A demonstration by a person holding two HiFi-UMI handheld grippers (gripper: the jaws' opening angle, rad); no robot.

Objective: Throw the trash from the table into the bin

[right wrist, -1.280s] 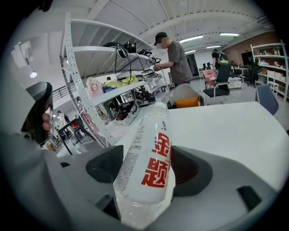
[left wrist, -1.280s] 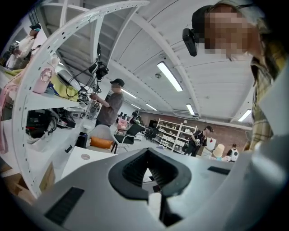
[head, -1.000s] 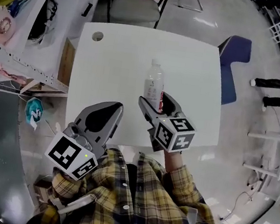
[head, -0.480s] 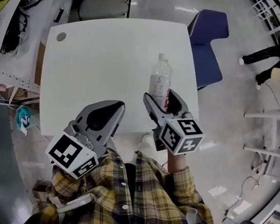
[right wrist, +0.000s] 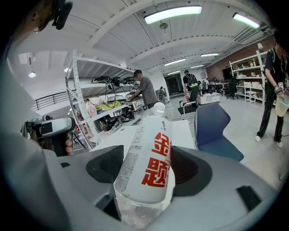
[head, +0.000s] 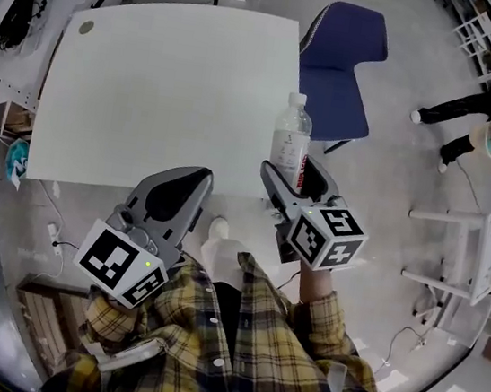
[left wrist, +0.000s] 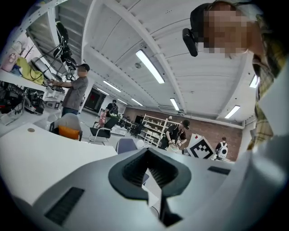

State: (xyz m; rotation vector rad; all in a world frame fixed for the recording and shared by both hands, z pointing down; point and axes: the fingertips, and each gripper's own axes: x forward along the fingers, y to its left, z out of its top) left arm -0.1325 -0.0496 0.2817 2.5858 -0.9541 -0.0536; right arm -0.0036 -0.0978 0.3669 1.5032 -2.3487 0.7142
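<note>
The right gripper [head: 295,176] clamps the plastic water bottle [head: 290,142] low on its body, long axis pointing far, cap outermost. The left gripper [head: 182,182] is closed and empty. No bin is in view.

The bottle [head: 290,142] sits between the jaws of the right tool [head: 295,176], just off the near right corner of the bench [head: 151,96]. The left tool [head: 173,193] hangs off the near edge. A chair [head: 342,59] stands beside the right edge.
</note>
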